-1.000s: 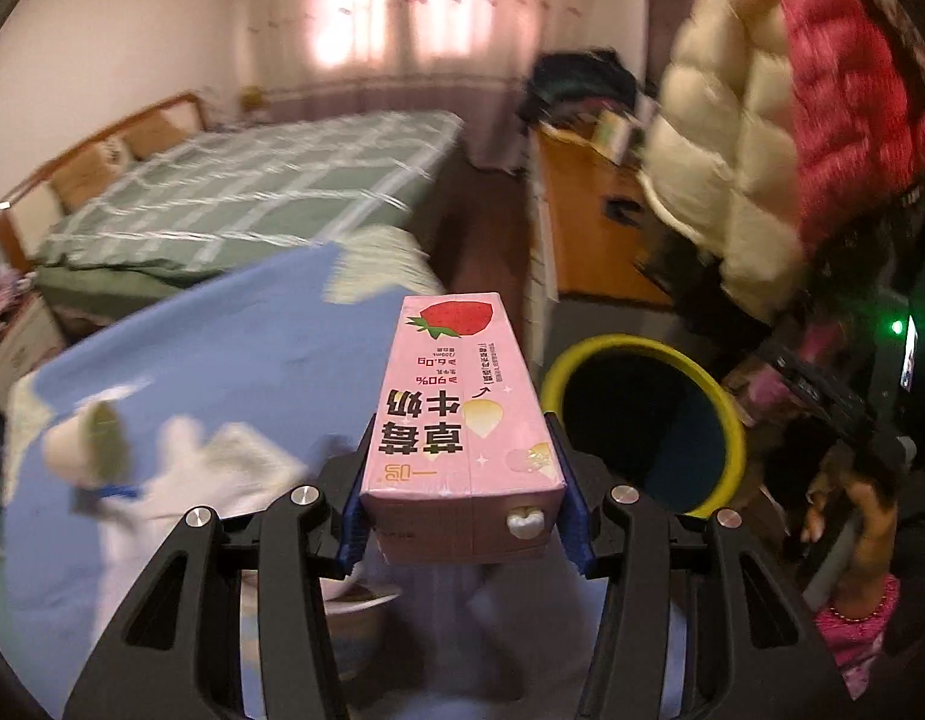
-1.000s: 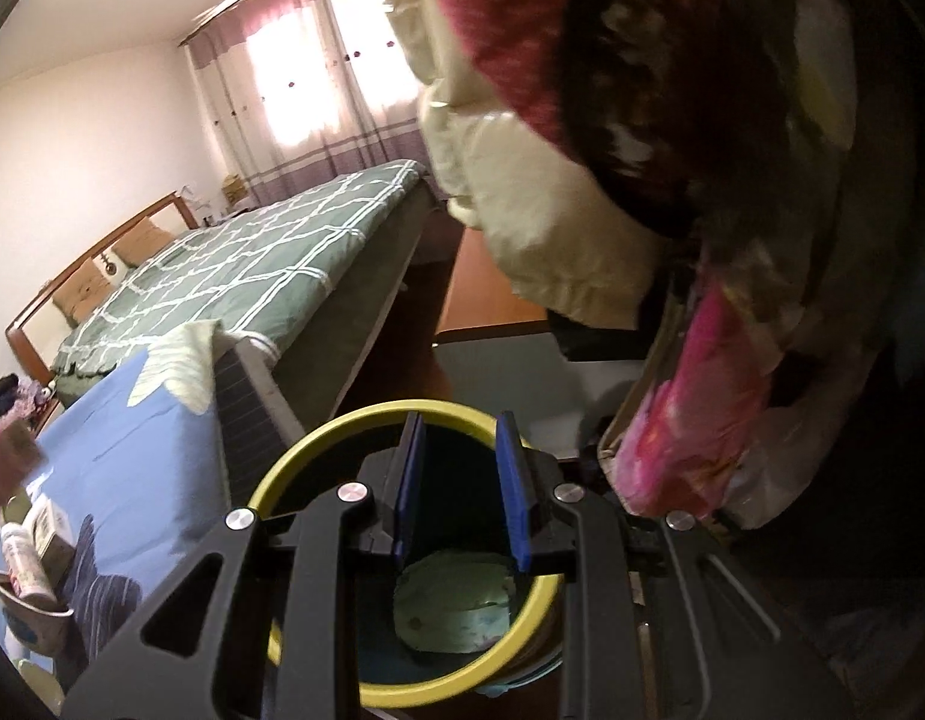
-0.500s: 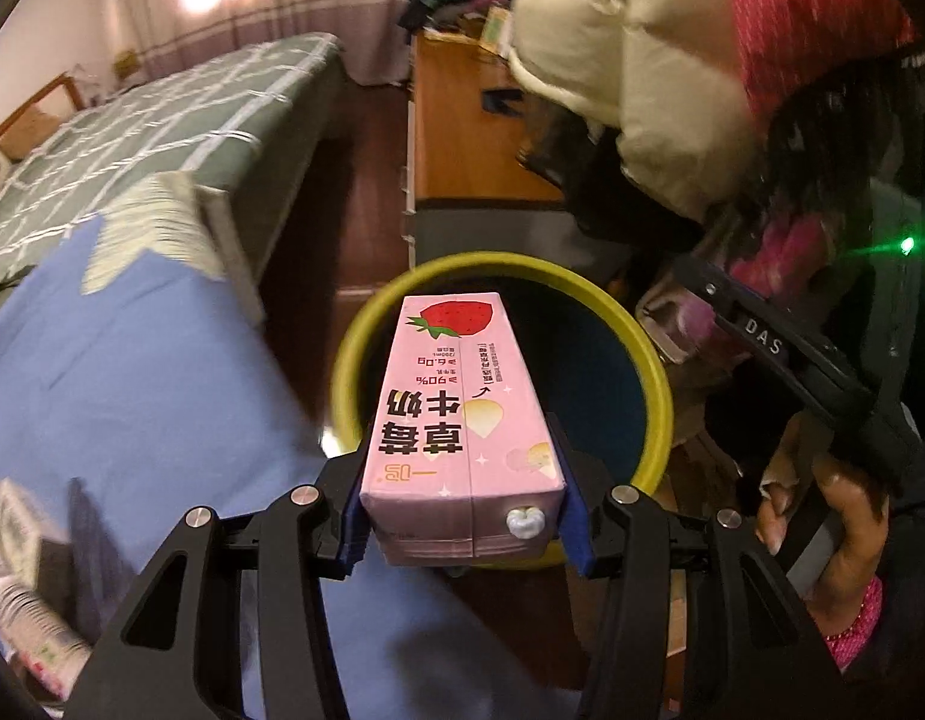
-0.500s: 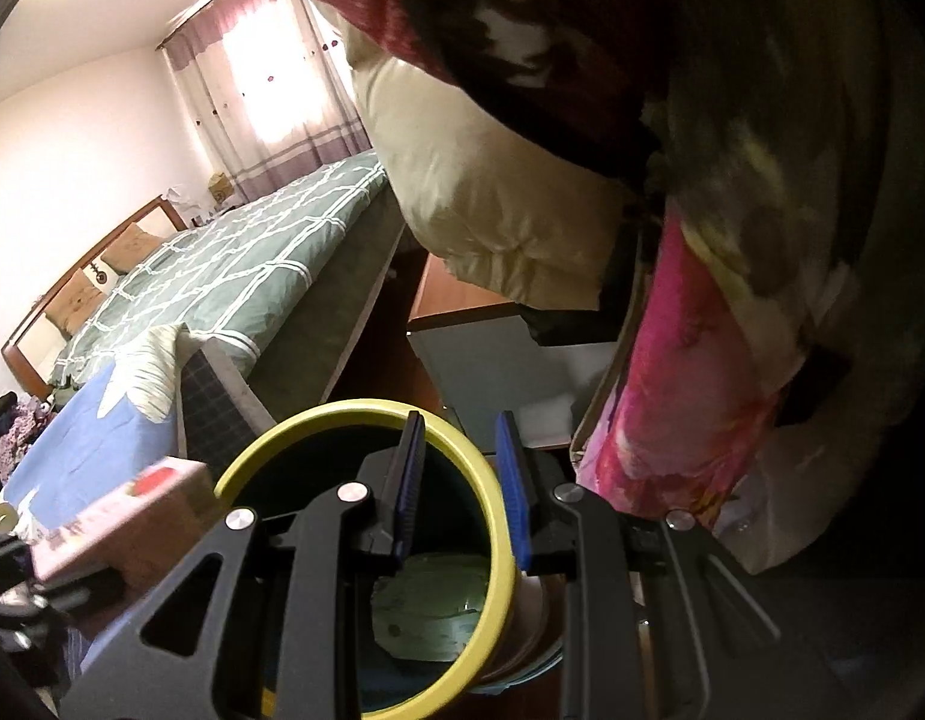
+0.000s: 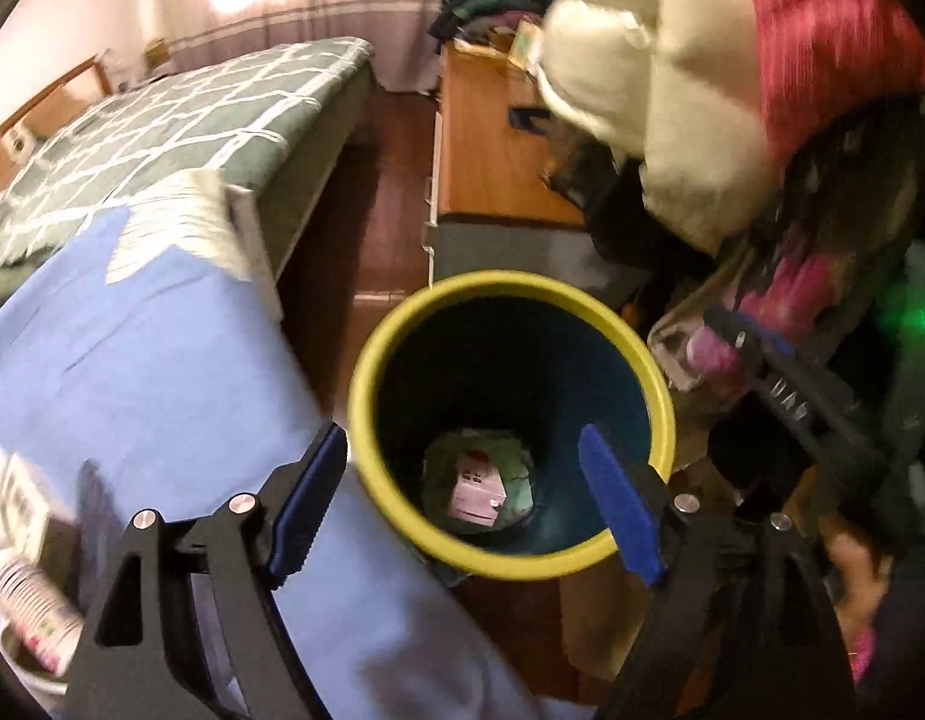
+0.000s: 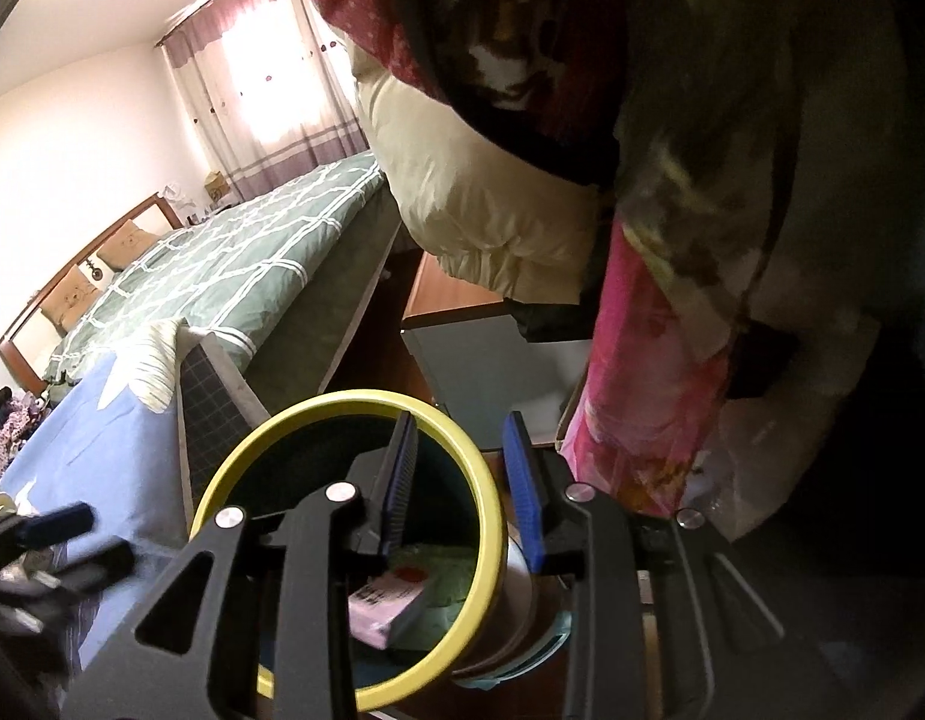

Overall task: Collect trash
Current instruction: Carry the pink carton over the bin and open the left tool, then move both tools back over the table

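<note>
A dark bin with a yellow rim [image 5: 366,384] stands on the floor beside the blue-covered table [image 5: 132,360]. The pink strawberry milk carton [image 5: 477,489] lies at the bin's bottom on a green scrap; it also shows in the right wrist view [image 6: 390,603]. My left gripper [image 5: 462,498] is open and empty above the bin's near rim. My right gripper [image 6: 462,492] is open with a narrow gap, empty, over the bin's right rim [image 6: 483,492].
A bowl and a packet [image 5: 24,600] sit at the table's left edge. A green checked bed [image 5: 180,120] lies behind. A wooden cabinet [image 5: 486,150] and hanging jackets [image 5: 672,108] crowd the right side. The right gripper shows at the right in the left wrist view [image 5: 786,396].
My left gripper swung over the bin with the carton, then opened. The carton dropped to the bin's bottom. The right gripper stayed by the bin's rim.
</note>
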The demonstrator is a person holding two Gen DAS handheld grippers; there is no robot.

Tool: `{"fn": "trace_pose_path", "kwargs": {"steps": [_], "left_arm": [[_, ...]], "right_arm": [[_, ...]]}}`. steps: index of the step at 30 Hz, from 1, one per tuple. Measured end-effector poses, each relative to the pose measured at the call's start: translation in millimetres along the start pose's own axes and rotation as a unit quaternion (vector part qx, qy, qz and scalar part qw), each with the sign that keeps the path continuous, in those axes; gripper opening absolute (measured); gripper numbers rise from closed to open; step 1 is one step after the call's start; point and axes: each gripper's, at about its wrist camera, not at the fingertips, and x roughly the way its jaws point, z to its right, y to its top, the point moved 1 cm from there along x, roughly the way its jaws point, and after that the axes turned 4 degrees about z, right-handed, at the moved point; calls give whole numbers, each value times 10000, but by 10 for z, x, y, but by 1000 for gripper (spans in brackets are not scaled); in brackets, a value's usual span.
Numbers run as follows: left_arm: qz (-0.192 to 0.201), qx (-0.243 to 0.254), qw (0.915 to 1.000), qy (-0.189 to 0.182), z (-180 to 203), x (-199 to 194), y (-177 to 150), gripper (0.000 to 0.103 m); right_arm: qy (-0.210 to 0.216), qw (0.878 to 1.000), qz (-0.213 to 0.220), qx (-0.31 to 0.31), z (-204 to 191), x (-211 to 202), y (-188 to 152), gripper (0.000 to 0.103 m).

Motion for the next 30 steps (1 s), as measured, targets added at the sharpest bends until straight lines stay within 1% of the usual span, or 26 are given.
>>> {"fn": "trace_pose_path", "kwargs": {"steps": [1, 4, 5, 7, 8, 10, 12, 16, 17, 20, 22, 23, 26, 28, 30], "left_arm": [[120, -137, 9998, 24, -114, -157, 9, 84], [548, -409, 9972, 286, -434, -595, 19, 86], [754, -483, 9949, 465, -574, -806, 6, 86], [1018, -577, 9903, 755, -748, -1066, -55, 90], [1188, -646, 9856, 1013, -888, -1256, -113, 91], [1329, -754, 9792, 1334, -1106, -1496, -211, 92], [1461, -956, 9704, 1666, -1368, -1751, -371, 93], [1600, -1349, 9532, 2184, -1858, -2156, -720, 94], [1629, -1472, 9477, 2318, -2005, -2279, -845, 94], [1674, -1707, 9382, 2500, -2275, -2511, -1109, 94], [1727, -1869, 9324, 2566, -2456, -2674, -1322, 94], [1753, -1922, 9302, 2589, -2500, -2721, -1412, 94], [1850, -2078, 9233, 2649, -2704, -2899, -1691, 94], [1916, -2166, 9193, 2670, -2813, -2996, -1878, 95], [1940, -2219, 9171, 2683, -2852, -3040, -2013, 95]], "right_arm": [[37, 10000, -24, -23, -36, -7, -10, 30], [143, 9998, -93, -138, -174, -11, -52, 30], [217, 9995, -112, -182, -251, -20, -64, 30], [357, 9988, -135, -298, -420, -49, -95, 31], [474, 9980, -151, -395, -552, -70, -115, 31], [649, 9963, -176, -543, -762, -106, -159, 32], [882, 9930, -227, -746, -1039, -154, -230, 32], [1324, 9840, -314, -1152, -1552, -314, -399, 32], [1441, 9811, -335, -1249, -1679, -369, -440, 32], [1835, 9708, -422, -1485, -2038, -565, -572, 32], [2007, 9644, -422, -1669, -2244, -703, -651, 32], [2152, 9591, -447, -1784, -2388, -781, -699, 32], [2459, 9485, -545, -1921, -2709, -923, -797, 32], [2568, 9434, -615, -2007, -2924, -955, -849, 32], [2720, 9362, -865, -2051, -3112, -900, -877, 32]]}}
